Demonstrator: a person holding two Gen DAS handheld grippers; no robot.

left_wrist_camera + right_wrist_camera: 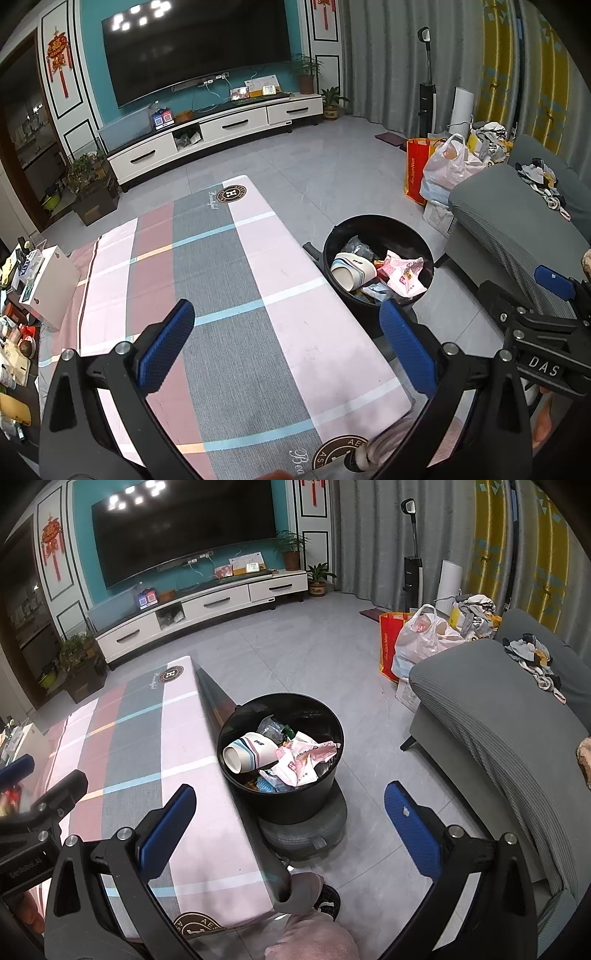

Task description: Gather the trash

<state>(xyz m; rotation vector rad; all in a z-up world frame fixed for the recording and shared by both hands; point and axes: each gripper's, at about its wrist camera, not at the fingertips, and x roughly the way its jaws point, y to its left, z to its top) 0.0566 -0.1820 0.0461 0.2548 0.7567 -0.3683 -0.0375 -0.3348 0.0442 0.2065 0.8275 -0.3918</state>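
Note:
A black round trash bin (332, 236) (291, 805) stands on the floor beside the table's right edge. It holds a striped paper cup (352, 271) (249, 753), a pink wrapper (404, 275) (303, 758) and other crumpled wrappers. My left gripper (286, 314) is open and empty above the table's cloth (229, 295), left of the bin. My right gripper (291, 797) is open and empty, hovering near the bin's front; it also shows at the right of the left wrist view (554, 295).
The checked pink and grey cloth covers the low table (147, 746). A grey sofa (498, 720) stands right of the bin. Boxes and clutter (40, 280) sit at the table's left end. Bags (443, 166) lie on the floor near the sofa. A TV cabinet (221, 129) lines the far wall.

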